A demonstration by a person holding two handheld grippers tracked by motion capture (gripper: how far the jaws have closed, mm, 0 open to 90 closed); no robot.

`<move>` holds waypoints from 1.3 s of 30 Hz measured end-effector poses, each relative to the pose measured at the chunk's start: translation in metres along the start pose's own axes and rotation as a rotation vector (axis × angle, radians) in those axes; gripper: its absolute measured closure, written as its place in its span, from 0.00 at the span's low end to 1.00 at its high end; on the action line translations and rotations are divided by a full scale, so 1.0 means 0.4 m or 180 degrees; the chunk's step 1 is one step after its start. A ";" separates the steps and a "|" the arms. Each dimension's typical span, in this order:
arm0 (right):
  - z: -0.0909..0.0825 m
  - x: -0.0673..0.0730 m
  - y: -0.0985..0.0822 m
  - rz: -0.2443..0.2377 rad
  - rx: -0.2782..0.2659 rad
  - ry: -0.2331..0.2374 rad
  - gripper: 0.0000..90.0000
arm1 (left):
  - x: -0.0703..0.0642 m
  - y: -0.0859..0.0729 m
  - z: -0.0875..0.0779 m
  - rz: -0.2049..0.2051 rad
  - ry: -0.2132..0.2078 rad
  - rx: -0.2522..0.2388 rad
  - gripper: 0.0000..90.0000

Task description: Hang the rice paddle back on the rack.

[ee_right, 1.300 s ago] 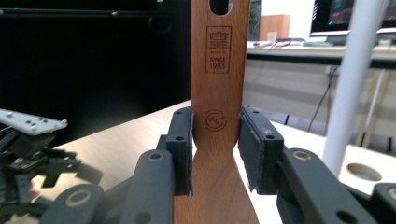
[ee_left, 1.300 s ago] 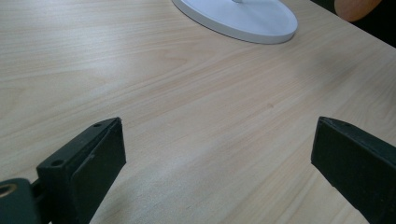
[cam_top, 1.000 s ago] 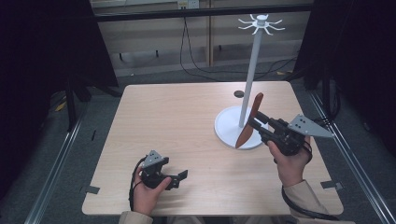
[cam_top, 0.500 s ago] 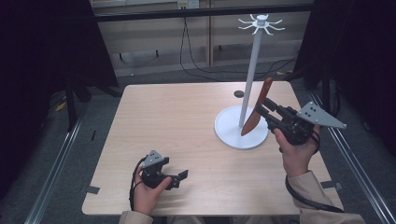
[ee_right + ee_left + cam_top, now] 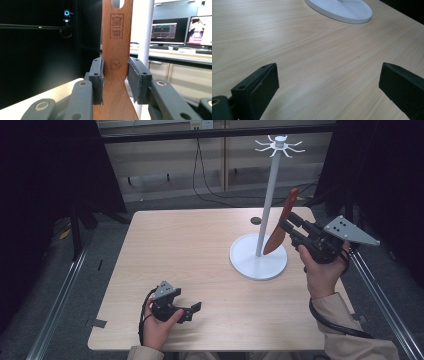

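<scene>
- Two grippers are working at the table: the right gripper is clamping a wooden spatula by its handle, pads pressing both flat edges, while the left gripper is resting low near the front edge with its jaws standing wide apart and nothing between them.
- The spatula is hanging in the air, blade end low over the white round base and handle end tilted up beside the pole of the hanging stand; whether it is touching the pole cannot be told.
- In the right gripper view the hanging hole at the handle's top is showing above the pads, so the work in hand is judged to be hanging the spatula on a hook of the crown.
- Risk one: the handle is standing just beside the pole, and a sideways drift could be knocking the stand and rocking it on its base.
- Risk two: the pads are gripping a narrow, smooth waist of wood; a bump against a hook could be twisting the spatula in the grip or slipping it out.
- Risk three: the hooks are thin and close together, so the hole could be missing its hook.
- Risk four: the left gripper is sitting well apart from the base and is not steadying it.
</scene>
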State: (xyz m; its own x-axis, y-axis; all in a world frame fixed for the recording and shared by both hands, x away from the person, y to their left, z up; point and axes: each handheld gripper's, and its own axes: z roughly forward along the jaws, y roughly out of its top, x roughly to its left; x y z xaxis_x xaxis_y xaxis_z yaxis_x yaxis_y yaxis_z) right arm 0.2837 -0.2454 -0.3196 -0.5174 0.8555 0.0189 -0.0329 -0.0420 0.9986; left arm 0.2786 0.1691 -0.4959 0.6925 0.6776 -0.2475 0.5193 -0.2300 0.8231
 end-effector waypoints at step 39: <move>0.095 -0.036 0.140 -0.0172 0.0060 -0.0439 0.74 | 0.000 0.000 0.003 0.0019 -0.0030 0.0001 0.03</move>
State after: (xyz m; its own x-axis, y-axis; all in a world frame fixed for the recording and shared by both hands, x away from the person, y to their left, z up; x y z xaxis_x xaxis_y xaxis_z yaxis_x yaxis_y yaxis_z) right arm 0.3218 -0.2404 -0.2619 -0.3929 0.9191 -0.0296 -0.0409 0.0147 0.9991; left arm 0.2793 0.1684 -0.4963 0.7003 0.6696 -0.2475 0.5152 -0.2341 0.8245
